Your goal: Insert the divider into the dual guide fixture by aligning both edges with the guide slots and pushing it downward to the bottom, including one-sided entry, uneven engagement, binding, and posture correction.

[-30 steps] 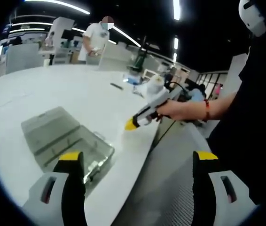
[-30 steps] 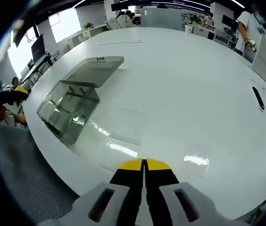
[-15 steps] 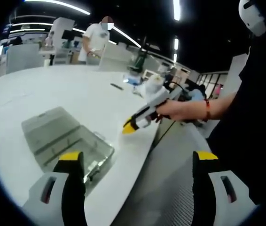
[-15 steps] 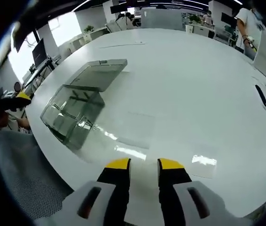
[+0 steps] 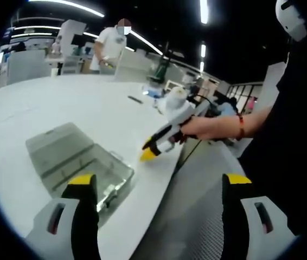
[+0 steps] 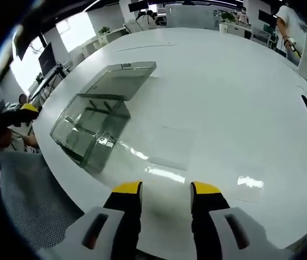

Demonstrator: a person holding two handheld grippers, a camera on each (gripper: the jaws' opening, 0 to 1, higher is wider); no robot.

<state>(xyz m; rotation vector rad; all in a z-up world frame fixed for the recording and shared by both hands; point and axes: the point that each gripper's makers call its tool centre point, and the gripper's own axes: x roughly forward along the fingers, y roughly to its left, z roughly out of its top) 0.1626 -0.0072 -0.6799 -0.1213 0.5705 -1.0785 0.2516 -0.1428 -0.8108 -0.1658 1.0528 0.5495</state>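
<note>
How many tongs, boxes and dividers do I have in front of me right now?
Tongs: 2, the left tongs and the right tongs, both open
Box: 1, clear, lid open
Divider: 1, clear, lying flat on the table beside the box
Total: 4

My left gripper (image 5: 156,184) is held wide open, jaws far apart. My right gripper (image 6: 166,188), gripped in my hand (image 5: 208,127) with forearm extended, has its yellow-tipped jaws parted, pointing down and away.
</note>
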